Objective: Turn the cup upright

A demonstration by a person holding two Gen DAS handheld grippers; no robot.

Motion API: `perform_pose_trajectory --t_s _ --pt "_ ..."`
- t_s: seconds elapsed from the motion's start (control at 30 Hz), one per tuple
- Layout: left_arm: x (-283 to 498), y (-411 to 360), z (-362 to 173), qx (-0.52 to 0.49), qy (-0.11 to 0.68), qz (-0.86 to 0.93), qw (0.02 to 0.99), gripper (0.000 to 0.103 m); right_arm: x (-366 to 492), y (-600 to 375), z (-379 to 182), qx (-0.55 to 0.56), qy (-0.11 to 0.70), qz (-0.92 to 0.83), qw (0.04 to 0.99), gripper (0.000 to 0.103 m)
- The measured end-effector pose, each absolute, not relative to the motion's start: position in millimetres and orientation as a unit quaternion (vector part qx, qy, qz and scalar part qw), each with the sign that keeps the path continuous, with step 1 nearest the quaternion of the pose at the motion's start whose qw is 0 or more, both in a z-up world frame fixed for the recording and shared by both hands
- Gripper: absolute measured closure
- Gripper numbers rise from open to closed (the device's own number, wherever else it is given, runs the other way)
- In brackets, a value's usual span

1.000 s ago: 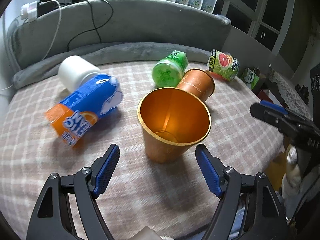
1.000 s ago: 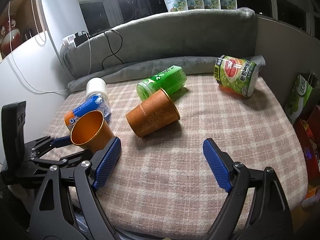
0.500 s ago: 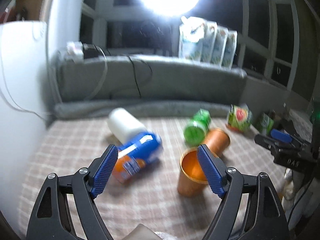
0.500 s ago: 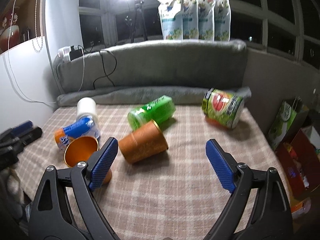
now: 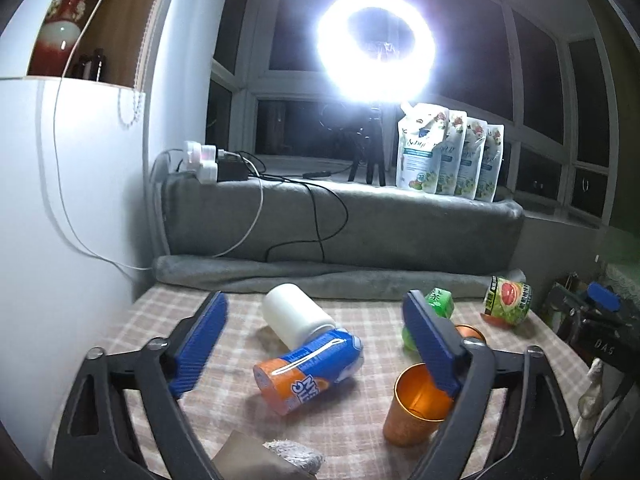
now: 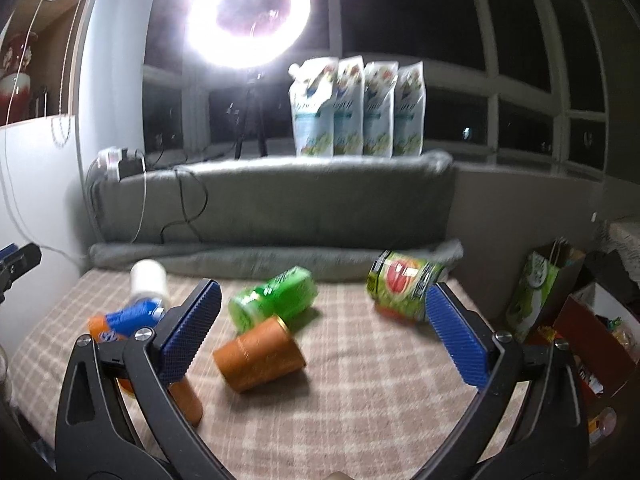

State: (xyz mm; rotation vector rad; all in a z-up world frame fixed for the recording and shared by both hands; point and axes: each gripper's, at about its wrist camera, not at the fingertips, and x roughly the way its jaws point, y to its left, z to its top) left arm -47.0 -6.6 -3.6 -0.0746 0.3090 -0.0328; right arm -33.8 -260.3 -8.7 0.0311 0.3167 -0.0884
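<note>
Both grippers pulled back, raised since 0.5 s ago; left gripper [image 5: 314,346], right gripper [image 6: 318,332] jaws released; orange cup [image 5: 416,410] upright.

The right claw's left finger [image 6: 188,332] hides most of the upright orange cup [image 6: 186,398]; the left claw's right finger [image 5: 432,344] covers the lying cup [image 5: 472,330].

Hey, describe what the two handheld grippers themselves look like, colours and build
The left gripper and right gripper look alike: black skeletal frames with triangular cutouts, silver screws at the joints, and two long flat fingers faced with blue textured pads. No cables or sleeves are visible.
</note>
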Motion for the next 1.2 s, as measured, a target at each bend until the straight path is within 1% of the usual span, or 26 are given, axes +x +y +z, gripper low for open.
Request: perform_pose_trajectory --t_s 0.13,0.43,1.2 --pt "-49.9 -9.9 -3.9 -0.028 0.147 -0.017 0.989 0.007 -34.8 -259.6 -6.2 0.017 0.147 -0.045 0.988 0.0" --pt "-46.2 -12.2 -7.1 -0.03 0.164 -0.026 0.986 0.007 -35.1 -257.5 -6.1 0.012 0.145 -0.046 0.988 0.0" --pt "-45.8 -13.7 -7.1 -0.03 0.168 -0.029 0.985 0.007 -35.4 -258.0 -6.0 0.01 0.144 -0.046 0.988 0.0"
